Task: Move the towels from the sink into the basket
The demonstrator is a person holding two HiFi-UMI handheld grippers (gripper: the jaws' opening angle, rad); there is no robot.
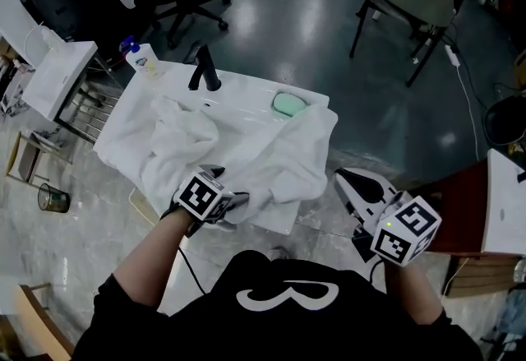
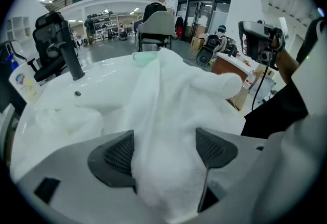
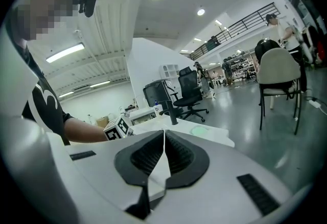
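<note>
In the head view, the white sink [image 1: 238,92] holds two towels: a bunched towel [image 1: 177,133] on its left side and a draped towel [image 1: 288,162] spread across the basin, spilling over the front right rim. One black faucet [image 1: 205,69], one pump bottle [image 1: 141,60] and one green soap bar [image 1: 289,104] sit along the sink's back edge. The left gripper [image 1: 233,205] is at the front rim on the draped towel, while the right gripper [image 1: 352,189] is off to the right, apart from the sink. In the left gripper view, the left gripper [image 2: 163,151] has its jaws clamped around a thick fold of the draped towel [image 2: 173,95], and the bunched towel [image 2: 66,116] lies in the basin below the faucet [image 2: 69,57]. In the right gripper view, the right gripper [image 3: 163,133] has its jaws pressed together with nothing between them.
</note>
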